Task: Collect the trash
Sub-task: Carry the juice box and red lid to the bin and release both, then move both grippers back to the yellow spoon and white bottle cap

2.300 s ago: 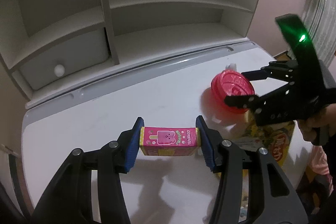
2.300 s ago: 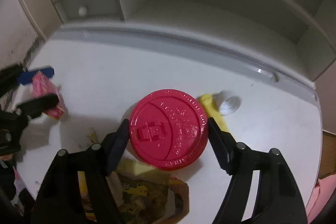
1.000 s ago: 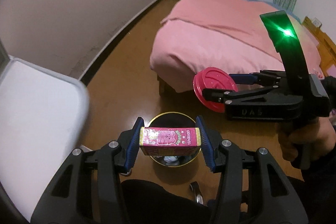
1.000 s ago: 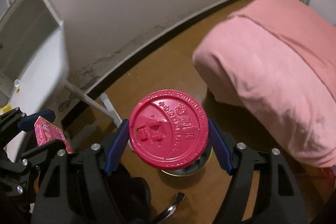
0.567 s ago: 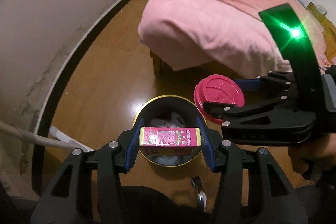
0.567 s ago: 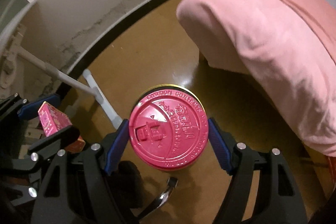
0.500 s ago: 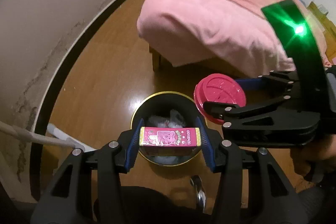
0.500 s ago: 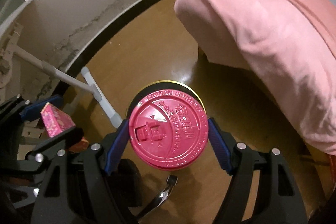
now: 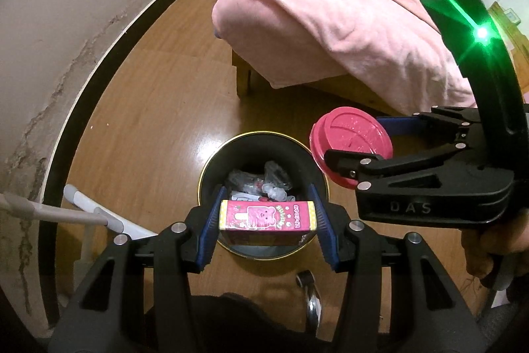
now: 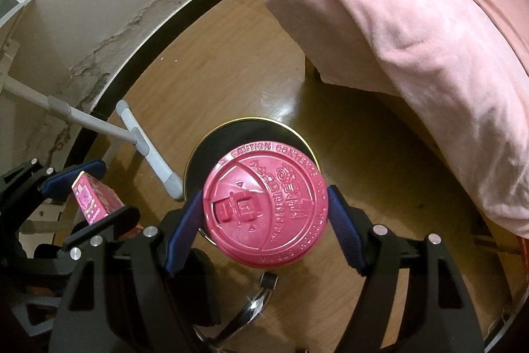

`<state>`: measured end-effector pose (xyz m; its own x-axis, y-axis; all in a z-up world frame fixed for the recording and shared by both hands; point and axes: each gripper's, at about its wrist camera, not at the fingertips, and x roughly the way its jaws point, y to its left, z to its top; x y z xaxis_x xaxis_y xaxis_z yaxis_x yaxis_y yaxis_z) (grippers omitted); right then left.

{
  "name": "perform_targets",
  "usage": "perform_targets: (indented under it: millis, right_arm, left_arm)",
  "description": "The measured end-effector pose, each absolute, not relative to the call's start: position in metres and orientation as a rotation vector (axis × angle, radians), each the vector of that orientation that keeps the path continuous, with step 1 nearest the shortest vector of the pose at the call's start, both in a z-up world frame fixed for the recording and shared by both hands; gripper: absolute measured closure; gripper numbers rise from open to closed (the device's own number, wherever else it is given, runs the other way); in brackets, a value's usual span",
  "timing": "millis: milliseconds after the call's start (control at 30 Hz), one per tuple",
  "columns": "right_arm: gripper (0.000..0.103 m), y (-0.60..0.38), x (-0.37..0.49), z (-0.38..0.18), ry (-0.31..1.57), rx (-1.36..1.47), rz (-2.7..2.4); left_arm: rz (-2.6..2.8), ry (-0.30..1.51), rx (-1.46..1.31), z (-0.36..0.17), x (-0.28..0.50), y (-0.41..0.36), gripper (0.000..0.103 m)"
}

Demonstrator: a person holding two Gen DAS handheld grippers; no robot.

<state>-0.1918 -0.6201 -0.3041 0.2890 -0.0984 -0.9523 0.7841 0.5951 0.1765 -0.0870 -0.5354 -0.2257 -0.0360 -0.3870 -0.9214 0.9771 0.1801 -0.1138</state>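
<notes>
My left gripper [image 9: 266,219] is shut on a small pink box [image 9: 267,216] with a bear ice-pop picture, held lengthwise between the blue pads right above a round black trash bin [image 9: 211,167] with a gold rim. Crumpled wrappers [image 9: 264,182] lie inside the bin. My right gripper [image 10: 264,214] is shut on a cup with a red lid [image 10: 266,207], which hangs over the same bin [image 10: 211,141] and hides most of its opening. In the left wrist view the red lid [image 9: 350,141] sits at the bin's right rim. The pink box [image 10: 94,199] shows at the left of the right wrist view.
A bed with a pink blanket [image 9: 330,12] stands beyond the bin on the wooden floor [image 9: 148,121]. A grey table leg and foot [image 10: 145,148] runs beside the bin at the left, below a stained wall [image 9: 66,5]. A chrome chair base [image 10: 254,303] lies below.
Both grippers have sunk toward the bin with their loads still held. The bin now looks larger and nearer, and the white table edge has left the view.
</notes>
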Motion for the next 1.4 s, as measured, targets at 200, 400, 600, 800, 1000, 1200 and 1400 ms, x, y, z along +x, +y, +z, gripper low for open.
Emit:
perform_targets:
  millis: [200, 400, 600, 800, 1000, 1200, 1400]
  right_arm:
    - [0.030, -0.621, -0.190, -0.304, 1.117, 0.741, -0.682]
    - [0.029, -0.622, -0.186, -0.303, 1.115, 0.744, -0.681]
    - [0.026, -0.620, -0.185, -0.295, 1.100, 0.740, -0.682]
    - [0.026, -0.615, -0.191, -0.262, 1.048, 0.717, -0.698]
    - [0.026, -0.599, -0.201, -0.192, 0.937, 0.646, -0.732]
    - [0.024, -0.564, -0.186, -0.106, 0.817, 0.500, -0.693]
    - [0.023, -0.502, -0.116, -0.045, 0.736, 0.377, -0.485]
  left_arm:
    - [-1.287, 1.049, 0.751, -0.225, -0.091, -0.533, 0.053]
    - [-1.287, 0.997, 0.772, -0.222, -0.097, -0.530, 0.032]
    - [-1.279, 0.973, 0.773, -0.212, -0.097, -0.526, 0.031]
    - [-1.263, 0.908, 0.758, -0.181, -0.099, -0.514, 0.025]
    - [-1.256, 0.833, 0.704, -0.126, -0.099, -0.490, 0.019]
    - [-1.227, 0.735, 0.590, -0.045, -0.086, -0.442, 0.013]
    - [-1.093, 0.660, 0.503, 0.015, -0.040, -0.360, 0.013]
